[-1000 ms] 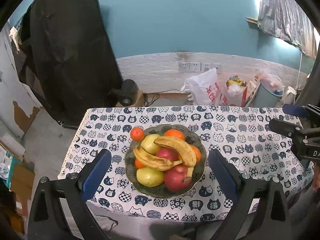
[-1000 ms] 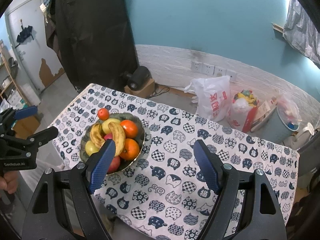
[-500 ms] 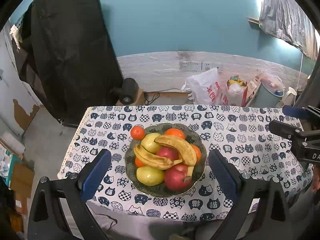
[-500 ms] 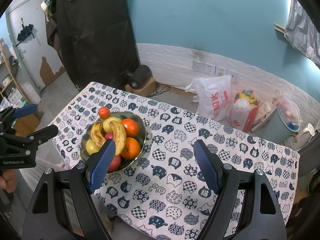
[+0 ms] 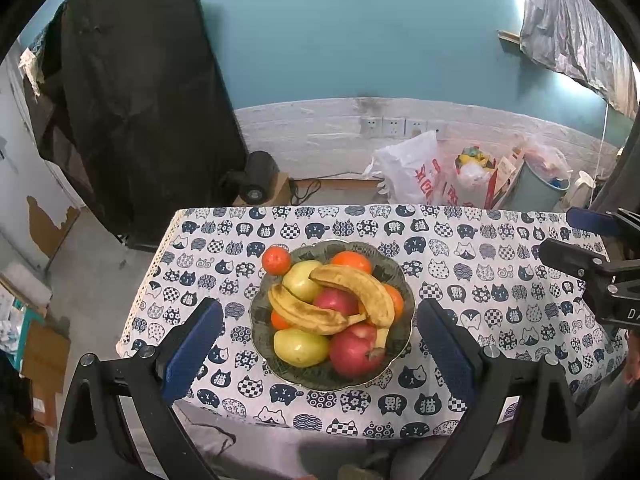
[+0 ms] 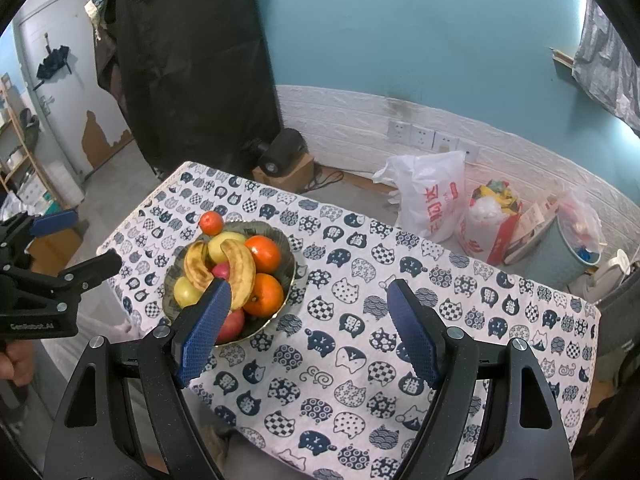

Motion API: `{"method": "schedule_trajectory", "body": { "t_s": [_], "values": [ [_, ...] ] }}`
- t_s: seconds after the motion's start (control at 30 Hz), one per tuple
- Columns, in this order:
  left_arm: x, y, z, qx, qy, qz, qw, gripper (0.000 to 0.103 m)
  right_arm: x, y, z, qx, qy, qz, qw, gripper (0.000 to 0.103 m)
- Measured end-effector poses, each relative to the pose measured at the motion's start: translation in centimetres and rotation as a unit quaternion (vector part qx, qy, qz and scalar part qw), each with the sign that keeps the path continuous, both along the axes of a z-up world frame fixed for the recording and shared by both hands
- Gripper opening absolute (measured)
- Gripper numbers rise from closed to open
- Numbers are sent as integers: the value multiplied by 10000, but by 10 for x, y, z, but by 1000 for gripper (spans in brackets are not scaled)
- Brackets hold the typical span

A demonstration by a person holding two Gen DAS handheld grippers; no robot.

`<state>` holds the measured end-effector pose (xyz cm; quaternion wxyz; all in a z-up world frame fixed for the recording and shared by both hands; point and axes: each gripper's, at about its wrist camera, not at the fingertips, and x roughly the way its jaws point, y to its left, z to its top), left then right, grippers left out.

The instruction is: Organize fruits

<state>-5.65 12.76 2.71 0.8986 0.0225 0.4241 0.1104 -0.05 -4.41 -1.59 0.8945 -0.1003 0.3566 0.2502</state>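
Dark patterned ceramic bowl sits on the left half of the table w/ the cat-print cloth, heaped w/ fruit: two spotted yellow bananas across the top, red apples, yellow-green pears, big oranges. One small orange tangerine is at the far-left rim; can't tell if it rests on the rim or on the cloth just outside. Rest of cloth bare.

Left gripper hovers above the bowl, jaws wide, nothing between them; bowl framed between the blue pads. Right gripper likewise wide and empty, over bare cloth just right of the bowl, off the table.

Step, as a judgement: scene fits two readings. Either fruit is piled and due to be sorted out onto the cloth, or it's been gathered into the bowl and the job is about done, w/ only the tangerine possibly left out. Pics don't settle which.

Any grab from this heap calls for care: bananas lie on top and lock the rest, round fruit will roll, so top pieces go first, approach from above, jaws wide.
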Motion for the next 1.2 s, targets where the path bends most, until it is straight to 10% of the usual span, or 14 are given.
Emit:
{"method": "schedule_trajectory", "body": {
  "t_s": [1.2],
  "values": [
    [-2, -1, -2, -27, 32, -21, 10000, 99, 1, 1, 0, -10, 11, 7, 10000, 79]
  ]
}}
